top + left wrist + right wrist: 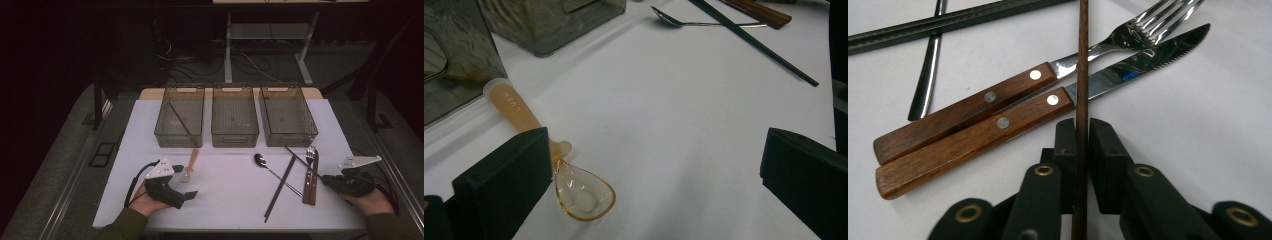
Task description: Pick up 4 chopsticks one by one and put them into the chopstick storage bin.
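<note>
While chopstick (pixel 1081 60) crosses knife (pixel 998 131), fork (pixel 1013 92) beside

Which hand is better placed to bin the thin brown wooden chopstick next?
Right. The right gripper already has its jaws shut on the thin brown wooden chopstick, which crosses the wood-handled fork and knife. The left gripper sits open by the clear amber plastic spoon.

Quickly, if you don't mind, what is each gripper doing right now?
Left gripper: open, holding nothing; the clear amber spoon lies by one jaw.
Right gripper: shut on a thin brown chopstick that crosses the fork and knife.
</note>
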Available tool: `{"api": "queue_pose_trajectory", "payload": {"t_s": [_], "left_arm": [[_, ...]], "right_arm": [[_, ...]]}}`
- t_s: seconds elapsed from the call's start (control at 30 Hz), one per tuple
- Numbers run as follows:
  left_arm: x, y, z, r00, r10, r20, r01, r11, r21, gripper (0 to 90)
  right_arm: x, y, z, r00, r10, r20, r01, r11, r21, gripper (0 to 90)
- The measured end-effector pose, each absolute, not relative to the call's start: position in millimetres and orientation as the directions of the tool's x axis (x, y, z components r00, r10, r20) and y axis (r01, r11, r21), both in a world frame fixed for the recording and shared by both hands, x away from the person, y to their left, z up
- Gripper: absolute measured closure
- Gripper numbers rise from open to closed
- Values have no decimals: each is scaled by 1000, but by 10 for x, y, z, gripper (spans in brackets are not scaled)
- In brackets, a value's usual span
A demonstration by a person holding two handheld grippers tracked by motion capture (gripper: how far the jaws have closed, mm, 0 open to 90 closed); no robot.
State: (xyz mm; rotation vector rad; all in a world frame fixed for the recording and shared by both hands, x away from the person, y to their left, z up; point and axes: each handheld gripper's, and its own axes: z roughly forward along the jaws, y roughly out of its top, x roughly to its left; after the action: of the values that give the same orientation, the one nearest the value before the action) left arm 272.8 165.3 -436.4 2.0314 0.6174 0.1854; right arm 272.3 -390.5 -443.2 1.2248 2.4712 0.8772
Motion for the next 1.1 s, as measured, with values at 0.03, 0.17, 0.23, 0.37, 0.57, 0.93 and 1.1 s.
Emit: {"api": "queue_pose_trajectory", "payload": {"t_s": [0.03, 0.17, 0.23, 0.37, 0.57, 0.93, 1.1], "left_arm": [[2728, 1653, -4365, 860, 497, -119, 350, -403, 846, 0], [2728, 1652, -4366, 860, 496, -119, 350, -403, 846, 0], [2729, 1653, -4366, 860, 496, -119, 350, -403, 846, 0], [2729, 1654, -4365, 859, 498, -120, 351, -402, 846, 0], [2729, 1654, -4365, 859, 498, -120, 351, -402, 846, 0], [2728, 1654, -4364, 859, 498, -121, 352, -401, 846, 0], [2728, 1654, -4365, 859, 498, -120, 352, -401, 846, 0]], "right_arm": [[2721, -3907, -4432, -615, 787, 50, 641, 462, 613, 830], [2724, -3922, -4437, -621, 782, 54, 636, 463, 618, 836], [2725, -3924, -4437, -624, 780, 52, 633, 466, 618, 837], [2729, -3924, -4434, -628, 777, 48, 630, 471, 618, 838], [2722, -3942, -4413, -627, 777, 58, 628, 459, 629, 838], [2689, -3939, -4319, -634, 768, 88, 606, 423, 674, 839], [2675, -3910, -4275, -650, 753, 101, 588, 415, 694, 838]]}}
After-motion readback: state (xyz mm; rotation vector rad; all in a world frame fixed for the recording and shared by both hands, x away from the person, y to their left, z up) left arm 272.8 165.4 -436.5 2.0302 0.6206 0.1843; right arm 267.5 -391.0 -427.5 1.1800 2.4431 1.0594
